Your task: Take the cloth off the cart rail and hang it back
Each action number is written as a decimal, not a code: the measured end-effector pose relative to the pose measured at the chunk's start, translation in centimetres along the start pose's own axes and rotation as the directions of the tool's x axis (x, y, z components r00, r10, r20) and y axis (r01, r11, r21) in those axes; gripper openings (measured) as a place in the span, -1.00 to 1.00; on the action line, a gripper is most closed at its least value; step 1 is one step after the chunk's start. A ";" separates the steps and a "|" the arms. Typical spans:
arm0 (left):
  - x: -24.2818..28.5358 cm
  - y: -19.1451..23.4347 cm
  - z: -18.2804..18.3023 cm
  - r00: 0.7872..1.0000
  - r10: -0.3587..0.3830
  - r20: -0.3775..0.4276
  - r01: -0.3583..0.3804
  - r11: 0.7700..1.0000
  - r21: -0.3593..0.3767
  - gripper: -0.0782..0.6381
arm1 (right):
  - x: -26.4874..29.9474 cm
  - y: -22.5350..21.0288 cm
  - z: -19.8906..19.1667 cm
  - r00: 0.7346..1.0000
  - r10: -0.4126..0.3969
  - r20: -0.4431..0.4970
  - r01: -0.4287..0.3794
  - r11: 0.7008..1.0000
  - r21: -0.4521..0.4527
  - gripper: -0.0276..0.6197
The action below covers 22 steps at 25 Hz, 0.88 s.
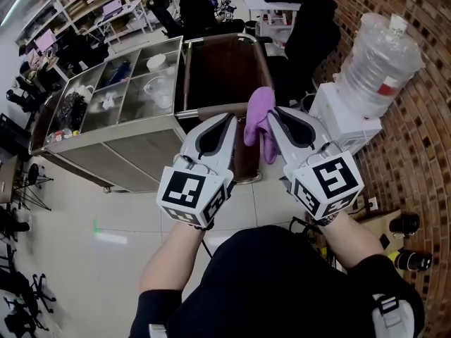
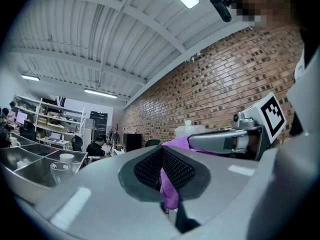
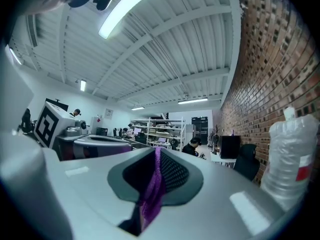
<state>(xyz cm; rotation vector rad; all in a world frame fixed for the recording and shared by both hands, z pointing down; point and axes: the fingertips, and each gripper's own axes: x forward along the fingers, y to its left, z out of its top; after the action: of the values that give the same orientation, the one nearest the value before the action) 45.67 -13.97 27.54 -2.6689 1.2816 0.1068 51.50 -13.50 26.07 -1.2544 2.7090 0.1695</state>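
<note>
The left gripper [image 1: 233, 119] had its jaws pressed together on a fold of the purple cloth [image 1: 259, 122], which showed in the slit between its pads in the left gripper view. The right gripper [image 1: 274, 115] was likewise clamped on the cloth, a purple strip running down between its pads in its own view. Both tools were raised side by side, pointing away from the person, with the cloth held between their tips and clear of the cart.

The cloth was bunched and hung down lengthwise, nearer the right gripper than the left. The cart rail [image 1: 211, 108] ran crosswise just beyond and below the tips, so the cloth's hanging length stood across the rail's line, not along it. To hang it back, I judged the pair would need to carry it forward over the rail and lower it so that it draped on both sides. Neither hand looked clearly nearer the rail.

The rail edged a brown tray, beside steel bins [image 1: 116, 94] on the left. A water jug [image 1: 377, 62] stood to the right against a brick wall [image 1: 423, 153], over a pale tiled floor [image 1: 99, 217]. A person sat at desks farther back.
</note>
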 end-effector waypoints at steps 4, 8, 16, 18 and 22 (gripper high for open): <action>0.8 -0.8 -0.6 1.000 0.005 -0.006 -0.005 1.000 0.005 -0.78 | -0.4 -1.0 -0.6 1.000 0.008 -0.003 -0.008 1.000 0.005 -0.82; 1.5 -1.2 -1.2 1.000 0.018 -0.020 -0.018 1.000 0.003 -0.78 | -0.7 -1.7 -1.2 1.000 0.020 -0.010 -0.020 1.000 0.013 -0.82; 3.4 -1.9 -1.7 0.998 0.039 -0.042 -0.039 0.999 0.012 -0.78 | -1.1 -3.5 -2.1 0.999 0.034 -0.017 -0.033 0.999 0.033 -0.82; 3.6 -2.1 -1.9 0.998 0.037 -0.045 -0.037 0.999 0.018 -0.78 | -1.2 -3.7 -2.1 0.999 0.039 -0.012 -0.038 0.999 0.035 -0.82; 3.8 -2.3 -2.1 0.998 0.042 -0.051 -0.041 0.999 0.026 -0.78 | -1.5 -3.9 -2.0 0.999 0.043 -0.009 -0.042 0.998 0.037 -0.82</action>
<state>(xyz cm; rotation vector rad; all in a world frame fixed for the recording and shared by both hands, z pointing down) 49.81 -15.81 29.35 -2.6407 1.3449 0.0270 55.23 -15.24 28.15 -1.1912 2.7353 0.1178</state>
